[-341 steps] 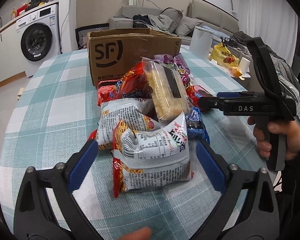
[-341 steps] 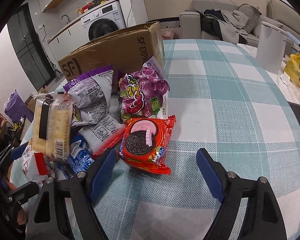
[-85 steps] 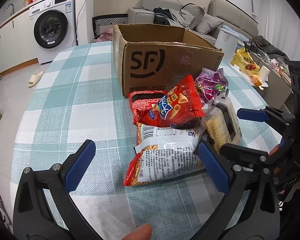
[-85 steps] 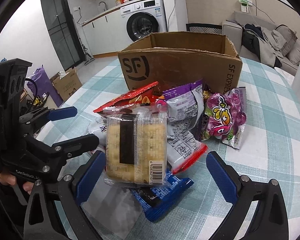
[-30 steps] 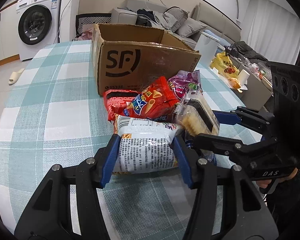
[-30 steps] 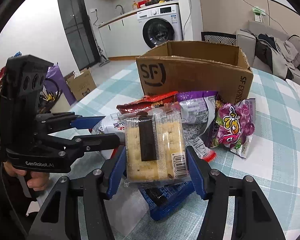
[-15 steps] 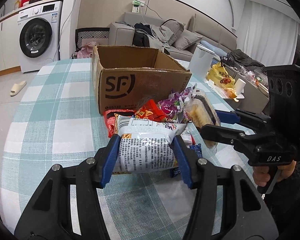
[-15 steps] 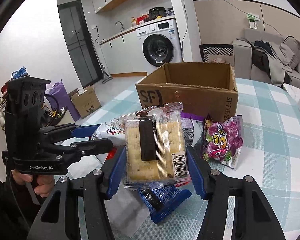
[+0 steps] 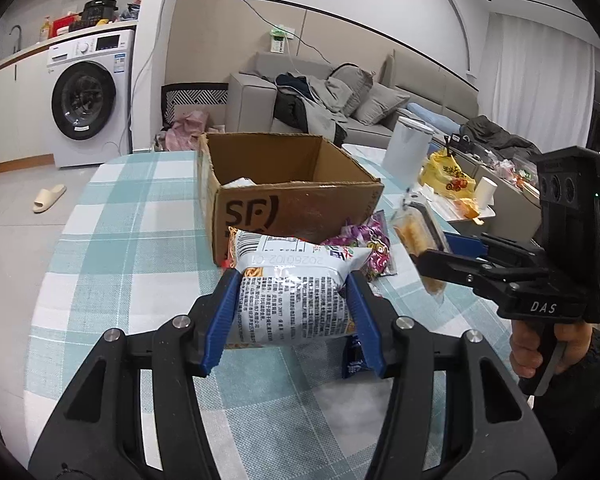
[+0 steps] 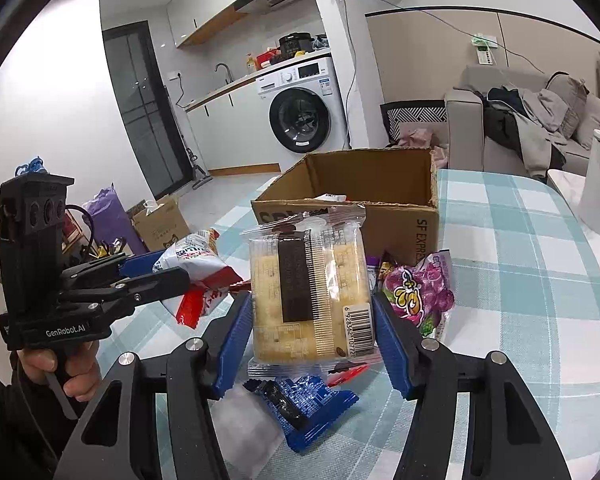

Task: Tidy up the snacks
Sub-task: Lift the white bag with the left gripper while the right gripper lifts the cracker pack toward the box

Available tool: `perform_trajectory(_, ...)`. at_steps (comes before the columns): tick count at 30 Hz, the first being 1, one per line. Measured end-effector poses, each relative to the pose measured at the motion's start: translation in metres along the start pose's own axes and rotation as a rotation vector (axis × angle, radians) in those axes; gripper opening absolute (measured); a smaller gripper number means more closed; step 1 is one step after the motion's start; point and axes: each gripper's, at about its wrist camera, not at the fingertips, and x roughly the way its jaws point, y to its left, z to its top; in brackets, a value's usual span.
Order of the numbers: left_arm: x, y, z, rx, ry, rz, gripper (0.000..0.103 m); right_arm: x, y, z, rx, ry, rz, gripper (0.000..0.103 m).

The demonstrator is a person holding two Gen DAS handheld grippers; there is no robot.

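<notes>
Both packs now lifted off the table, vs. 1 s ago resting in the pile.

L gripper (image 9: 291, 312) pinches white bag (image 9: 290, 294), R gripper (image 10: 312, 332) pinches clear cracker pack (image 10: 310, 298); both hang before the box (image 9: 296, 208) near table's far edge, prob. going in next. Bag puffy, crinkled.

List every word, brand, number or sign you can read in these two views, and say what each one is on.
"SF" on the front of the cardboard box
"SF EXPRE", cut off, on the box's side wall
"DAS" on the right gripper
"GenRobot.AI" on the left gripper
"20260102-C1", upside down, on the white snack bag
"6 928362 10772", partly covered, by the barcode on the cracker pack
The bag's fine print and the washing machine labels are too small to read.
</notes>
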Motion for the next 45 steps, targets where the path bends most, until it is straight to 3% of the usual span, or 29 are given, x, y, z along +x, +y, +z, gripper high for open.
perform_trajectory(21, 0.007, 0.014, 0.062, -0.063, -0.092, 0.055, 0.052, -0.011, -0.01, 0.039, 0.025, -0.056, -0.045, 0.06)
perform_trajectory(45, 0.052, 0.012, 0.112, -0.038, -0.105, 0.09, 0.052, 0.008, -0.016, 0.07, 0.03, -0.039, -0.067, 0.06)
